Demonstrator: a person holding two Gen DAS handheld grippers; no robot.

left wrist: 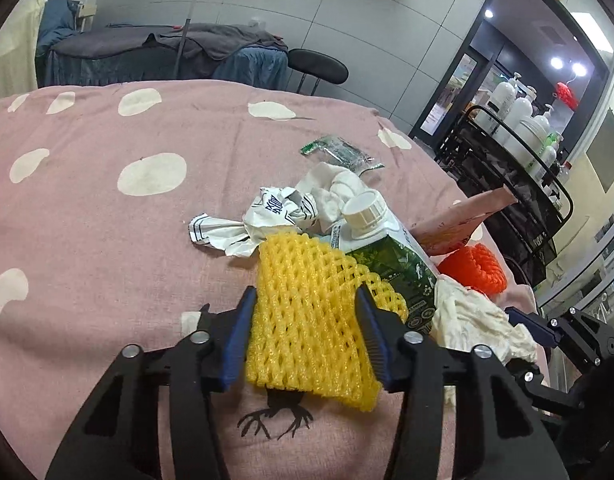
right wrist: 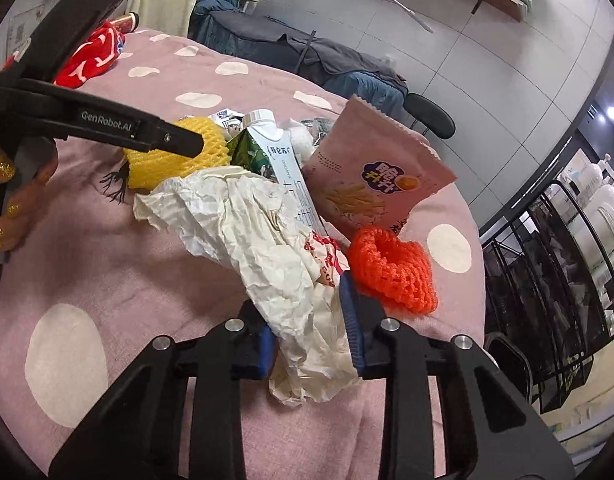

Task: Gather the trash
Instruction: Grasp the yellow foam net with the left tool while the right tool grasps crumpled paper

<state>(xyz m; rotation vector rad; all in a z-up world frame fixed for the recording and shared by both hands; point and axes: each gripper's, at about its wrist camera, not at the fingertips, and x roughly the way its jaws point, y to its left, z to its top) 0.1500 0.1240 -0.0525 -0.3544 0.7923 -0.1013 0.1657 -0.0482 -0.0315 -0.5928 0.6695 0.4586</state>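
Left tool (left wrist: 305, 312) clamped on netting; right tool (right wrist: 307, 312) on paper

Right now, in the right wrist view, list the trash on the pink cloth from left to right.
Yellow foam net → green and white carton → pink snack bag → orange foam net. The crumpled paper spreads across the middle, so it has no clear place.

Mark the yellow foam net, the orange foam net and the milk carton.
yellow foam net (left wrist: 307, 332), left wrist view, middle of the mesh
orange foam net (right wrist: 391, 270), right wrist view, top ring
milk carton (left wrist: 395, 258), left wrist view, green side
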